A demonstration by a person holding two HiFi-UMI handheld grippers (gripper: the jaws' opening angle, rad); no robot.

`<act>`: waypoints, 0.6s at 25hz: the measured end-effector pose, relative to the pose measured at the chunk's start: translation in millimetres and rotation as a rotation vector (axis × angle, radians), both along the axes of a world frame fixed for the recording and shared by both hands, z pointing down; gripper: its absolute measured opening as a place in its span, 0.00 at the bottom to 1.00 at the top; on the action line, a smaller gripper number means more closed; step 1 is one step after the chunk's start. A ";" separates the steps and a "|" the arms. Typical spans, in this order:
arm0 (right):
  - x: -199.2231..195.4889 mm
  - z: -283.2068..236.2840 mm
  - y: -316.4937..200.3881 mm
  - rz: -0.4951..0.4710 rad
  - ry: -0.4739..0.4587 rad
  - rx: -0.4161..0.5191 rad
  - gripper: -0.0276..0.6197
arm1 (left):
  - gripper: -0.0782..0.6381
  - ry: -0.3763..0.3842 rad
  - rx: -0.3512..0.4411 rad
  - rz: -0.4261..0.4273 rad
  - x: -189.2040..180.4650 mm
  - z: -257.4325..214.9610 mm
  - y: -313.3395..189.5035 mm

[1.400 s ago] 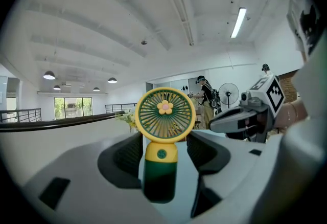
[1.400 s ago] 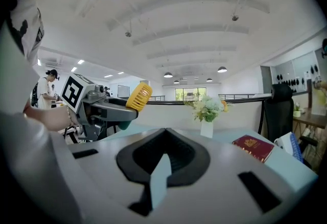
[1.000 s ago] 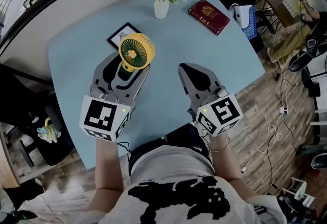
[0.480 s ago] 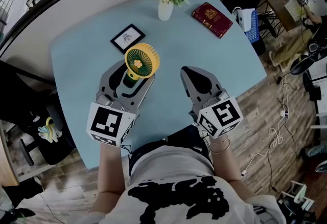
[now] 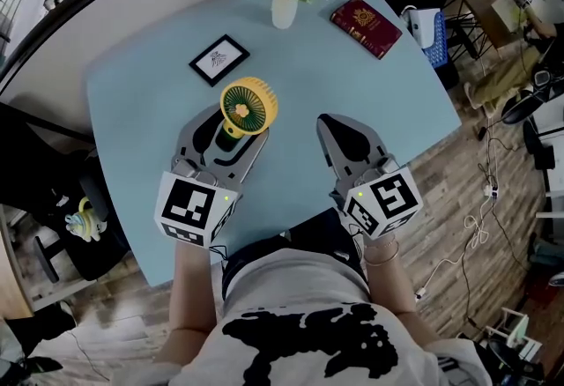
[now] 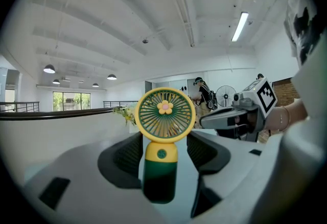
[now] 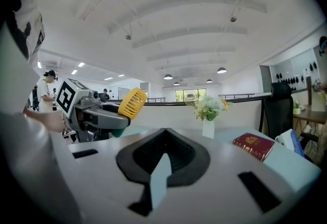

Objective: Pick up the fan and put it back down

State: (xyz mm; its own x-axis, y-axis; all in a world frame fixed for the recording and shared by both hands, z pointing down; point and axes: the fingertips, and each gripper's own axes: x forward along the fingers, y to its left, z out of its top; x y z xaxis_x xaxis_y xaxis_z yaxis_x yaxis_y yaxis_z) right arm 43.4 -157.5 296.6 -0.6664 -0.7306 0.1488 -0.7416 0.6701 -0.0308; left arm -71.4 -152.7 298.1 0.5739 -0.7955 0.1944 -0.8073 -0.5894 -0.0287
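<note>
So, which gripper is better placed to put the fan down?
Left. The left gripper holds the fan upright between its jaws, over the table. The right gripper is shut, empty, and apart from the fan.

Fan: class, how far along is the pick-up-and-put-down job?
Done: the left gripper is clamped on the fan, which stands upright between its jaws. In hand: holding it over the table; whether its base touches can't be told. Left: set it down and let go. The right gripper is shut and empty.
</note>
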 end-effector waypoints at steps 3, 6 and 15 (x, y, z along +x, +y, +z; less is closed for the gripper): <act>2.0 3.8 1.6 0.002 0.001 -0.006 0.05 | 0.50 -0.002 -0.006 -0.005 -1.2 3.4 0.3; 3.1 5.4 1.6 0.001 0.001 -0.008 0.05 | 0.50 -0.005 -0.014 -0.020 -2.9 6.9 -0.9; 3.9 6.1 0.2 -0.003 -0.006 -0.009 0.05 | 0.50 -0.004 -0.027 -0.026 -2.3 9.9 -1.0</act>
State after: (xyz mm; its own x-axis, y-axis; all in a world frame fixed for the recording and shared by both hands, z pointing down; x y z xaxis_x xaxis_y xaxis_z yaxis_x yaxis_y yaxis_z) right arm 47.2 -157.2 302.7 -0.6697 -0.7270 0.1514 -0.7391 0.6723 -0.0417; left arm -73.7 -153.8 308.0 0.5524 -0.8044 0.2184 -0.8221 -0.5691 -0.0168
